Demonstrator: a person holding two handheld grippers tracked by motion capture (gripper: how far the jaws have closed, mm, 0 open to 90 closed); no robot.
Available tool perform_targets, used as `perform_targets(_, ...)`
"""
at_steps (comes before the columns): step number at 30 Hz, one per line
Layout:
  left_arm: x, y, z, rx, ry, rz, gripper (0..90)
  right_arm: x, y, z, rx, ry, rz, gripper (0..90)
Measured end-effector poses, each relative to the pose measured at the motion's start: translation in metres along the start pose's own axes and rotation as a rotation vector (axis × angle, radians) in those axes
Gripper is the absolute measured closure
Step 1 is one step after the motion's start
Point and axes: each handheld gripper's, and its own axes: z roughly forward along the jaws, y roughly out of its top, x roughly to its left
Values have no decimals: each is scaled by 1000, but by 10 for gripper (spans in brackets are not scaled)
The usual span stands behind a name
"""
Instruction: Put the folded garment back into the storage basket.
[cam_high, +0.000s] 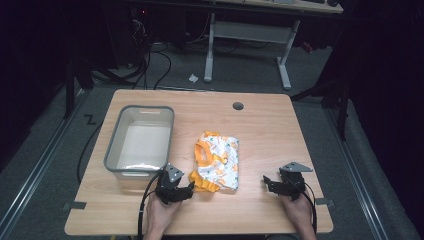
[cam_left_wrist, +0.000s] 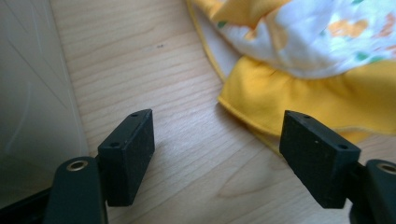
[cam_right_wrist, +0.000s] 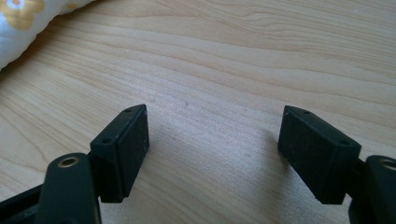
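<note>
A folded garment (cam_high: 217, 161), white with orange and green prints and yellow-orange trim, lies in the middle of the wooden table (cam_high: 260, 125). My left gripper (cam_high: 176, 189) sits by the garment's near left corner, open, its jaws wide apart over bare wood. In the left gripper view the garment's yellow hem (cam_left_wrist: 299, 93) lies just ahead of the right jaw, with nothing between the pads. My right gripper (cam_high: 272, 182) rests on the table to the right of the garment, open, with bare wood between its jaws. The garment's edge (cam_right_wrist: 23, 23) shows at the top left of the right gripper view.
A grey plastic bin (cam_high: 141, 141) stands left of the garment, close to my left gripper; its wall (cam_left_wrist: 28, 93) shows in the left gripper view. A round cable hole (cam_high: 238, 106) sits near the table's far edge. A desk frame and cables lie on the floor beyond.
</note>
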Motion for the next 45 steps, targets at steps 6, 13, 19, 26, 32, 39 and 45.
perform_targets(6,-8,11,-10,-36,-27,18,280,0,0,0,0,0,-1,251)
perform_targets(13,-13,22,-11,-33,-49,8,275,0,0,0,0,0,0,251)
perform_targets(19,-18,39,-4,-14,-57,5,243,0,0,0,0,0,0,251)
perform_targets(26,-22,52,6,18,-31,15,198,0,0,0,2,1,0,251)
perform_targets(32,-23,63,9,32,-29,23,182,0,0,0,2,1,0,251)
perform_targets(39,-22,80,21,39,-34,6,153,0,0,0,2,2,0,251)
perform_targets(45,-22,95,36,81,-14,-5,146,0,0,0,0,2,-3,251)
